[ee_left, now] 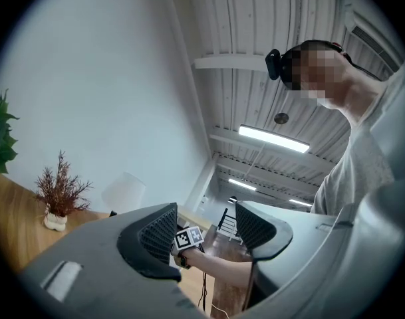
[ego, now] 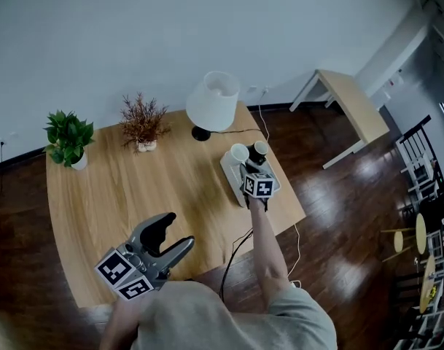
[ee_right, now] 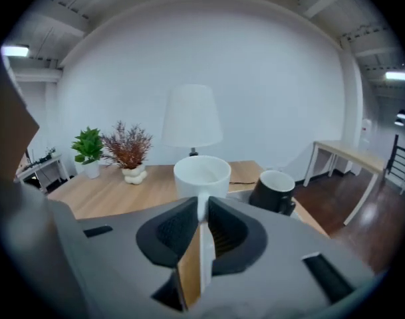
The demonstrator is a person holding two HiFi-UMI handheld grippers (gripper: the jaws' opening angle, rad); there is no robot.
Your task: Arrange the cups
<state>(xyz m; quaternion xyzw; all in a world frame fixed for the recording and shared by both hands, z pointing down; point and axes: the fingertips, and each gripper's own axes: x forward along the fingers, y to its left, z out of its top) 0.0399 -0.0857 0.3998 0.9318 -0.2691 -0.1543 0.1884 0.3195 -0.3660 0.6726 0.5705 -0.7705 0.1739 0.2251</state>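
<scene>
The white cup (ee_right: 202,173) is just beside the black cup (ee_right: 274,191), at what looks like a pale tray (ego: 230,172) near the table's (ego: 134,188) edge. The right gripper (ee_right: 202,211) pinches its handle. The left gripper (ee_left: 205,230) is wide apart and empty.

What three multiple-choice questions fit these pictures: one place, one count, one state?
1. In the right gripper view, the black mug stands where from the white cup? A) right B) left C) on top
2. How many potted plants stand on the table? A) one B) two C) four
3. The right gripper is: A) open, empty B) shut on the white cup's handle C) shut on the black mug
Answers: 1 A, the mug shows at the cup's right. 2 B, a green plant and a reddish dried plant. 3 B, the jaws pinch the white handle.
</scene>
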